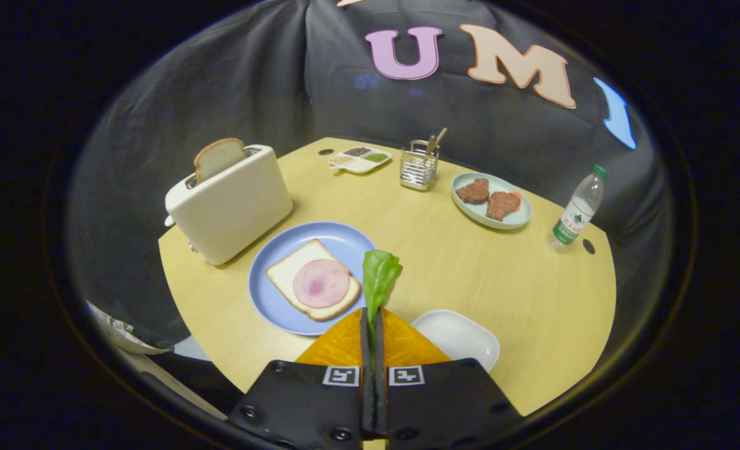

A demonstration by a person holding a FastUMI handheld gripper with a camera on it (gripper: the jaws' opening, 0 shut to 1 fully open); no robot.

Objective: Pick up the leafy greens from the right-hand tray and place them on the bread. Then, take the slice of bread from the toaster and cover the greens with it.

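Note:
My gripper point(372, 319) is shut on the stem of the leafy greens point(379, 278), whose leaf stands up just ahead of the fingertips. The leaf hangs over the right rim of the blue plate point(270, 300). On that plate lies a slice of bread point(312, 281) with a round pink ham slice on top, left of the leaf. A white toaster point(229, 203) stands beyond the plate to the left, with a second bread slice point(219, 156) sticking out of its slot. A white tray point(460, 337) lies right of the fingers.
Far across the round wooden table are a plate with two meat patties point(492, 200), a wire utensil holder point(419, 165), a divided condiment dish point(359, 159) and a water bottle point(576, 212) near the right edge.

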